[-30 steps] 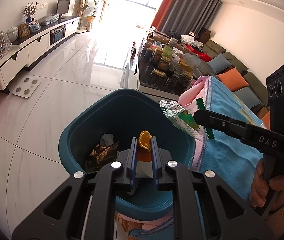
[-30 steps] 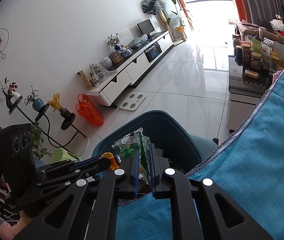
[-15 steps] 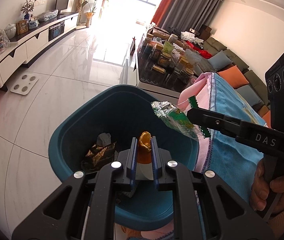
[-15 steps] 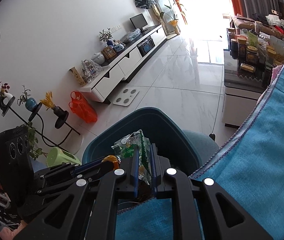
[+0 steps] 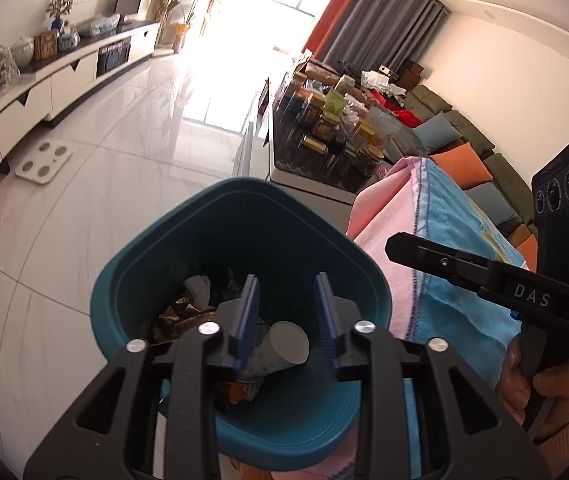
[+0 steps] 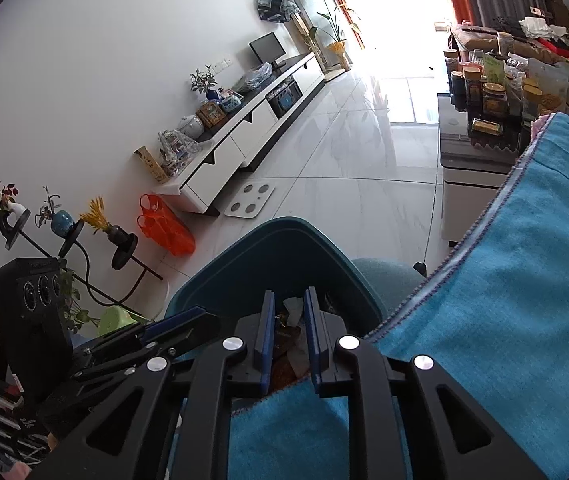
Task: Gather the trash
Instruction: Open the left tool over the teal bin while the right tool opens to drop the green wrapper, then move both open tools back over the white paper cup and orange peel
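Over teal bin (image 5: 132, 280): left gripper (image 5: 286, 312) jaws opening, orange peel gone; right gripper (image 6: 288, 334) jaws opening narrowly, green wrapper gone. Both pieces dropped in; next trash awaits.

Two fisheye views are given, each mounted on a hand-held gripper and aimed forward and downward along its fingers. From the left wrist, the teal bin (image 5: 132, 280) is seen from close above, with the right gripper (image 5: 396, 246) entering at the right edge. From the right wrist, the same bin (image 6: 284, 248) is seen over the blue cloth (image 6: 524, 280), with the left gripper (image 6: 188, 322) at lower left. The bin, the tiled floor (image 5: 84, 160) and the white cabinet (image 6: 252, 132) are shared.
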A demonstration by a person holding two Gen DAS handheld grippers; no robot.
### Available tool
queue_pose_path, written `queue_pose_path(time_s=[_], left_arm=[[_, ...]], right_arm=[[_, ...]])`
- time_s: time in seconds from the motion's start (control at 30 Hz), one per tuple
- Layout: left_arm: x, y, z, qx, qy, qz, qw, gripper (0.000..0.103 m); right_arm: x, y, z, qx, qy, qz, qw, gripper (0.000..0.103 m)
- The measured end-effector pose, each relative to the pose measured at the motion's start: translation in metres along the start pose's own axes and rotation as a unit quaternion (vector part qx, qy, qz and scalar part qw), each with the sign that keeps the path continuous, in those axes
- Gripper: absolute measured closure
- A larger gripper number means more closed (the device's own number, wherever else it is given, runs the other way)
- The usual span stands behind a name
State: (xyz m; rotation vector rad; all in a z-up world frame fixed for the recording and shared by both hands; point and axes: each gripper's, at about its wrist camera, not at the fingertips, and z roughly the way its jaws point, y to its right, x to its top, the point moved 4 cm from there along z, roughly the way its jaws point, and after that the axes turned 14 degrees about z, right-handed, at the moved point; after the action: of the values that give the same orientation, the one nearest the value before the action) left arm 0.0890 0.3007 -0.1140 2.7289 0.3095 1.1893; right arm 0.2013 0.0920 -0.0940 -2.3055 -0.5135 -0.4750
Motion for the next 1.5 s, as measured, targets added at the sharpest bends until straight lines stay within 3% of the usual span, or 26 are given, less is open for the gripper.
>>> queue_pose_path(time_s=[0.17, 0.33, 0.53, 0.73, 0.8, 0.9, 1.0, 1.17, 1.27, 1.5], left_arm=[[0.002, 0.016, -0.021, -0.006, 0.025, 0.025, 0.9994, 0.057], [0.006, 0.052, -0.036, -0.034, 0.043, 0.062, 0.9965, 0.05], [0.01, 0.105, -0.038, -0.076, 0.047, 0.11, 0.99, 0.047], [0.008, 0.159, -0.025, -0.112, 0.034, 0.145, 0.9825, 0.046], [0.007, 0.176, -0.019, -0.123, 0.027, 0.155, 0.9799, 0.046], [0.004, 0.199, -0.011, -0.136, 0.017, 0.166, 0.9766, 0.046], [0.002, 0.217, -0.002, -0.147, 0.008, 0.177, 0.9732, 0.046], [0.002, 0.244, 0.011, -0.166, -0.006, 0.19, 0.9677, 0.045], [0.002, 0.257, 0.016, -0.174, -0.013, 0.195, 0.965, 0.045], [0.001, 0.279, 0.027, -0.204, -0.029, 0.198, 0.9584, 0.043]], right_arm=[[-0.009, 0.01, -0.03, 0.004, 0.018, -0.016, 1.0, 0.076], [-0.022, 0.034, -0.08, -0.013, 0.055, -0.023, 0.998, 0.067], [-0.035, 0.078, -0.148, -0.049, 0.113, 0.001, 0.992, 0.065], [-0.041, 0.136, -0.218, -0.118, 0.191, 0.041, 0.974, 0.054], [-0.039, 0.159, -0.236, -0.14, 0.211, 0.064, 0.965, 0.046], [-0.034, 0.193, -0.251, -0.179, 0.233, 0.095, 0.951, 0.035], [-0.029, 0.221, -0.251, -0.195, 0.23, 0.119, 0.946, 0.031], [-0.026, 0.249, -0.243, -0.164, 0.207, 0.145, 0.953, 0.031], [-0.025, 0.258, -0.237, -0.137, 0.194, 0.157, 0.959, 0.042], [-0.036, 0.248, -0.24, -0.085, 0.189, 0.165, 0.964, 0.043]])
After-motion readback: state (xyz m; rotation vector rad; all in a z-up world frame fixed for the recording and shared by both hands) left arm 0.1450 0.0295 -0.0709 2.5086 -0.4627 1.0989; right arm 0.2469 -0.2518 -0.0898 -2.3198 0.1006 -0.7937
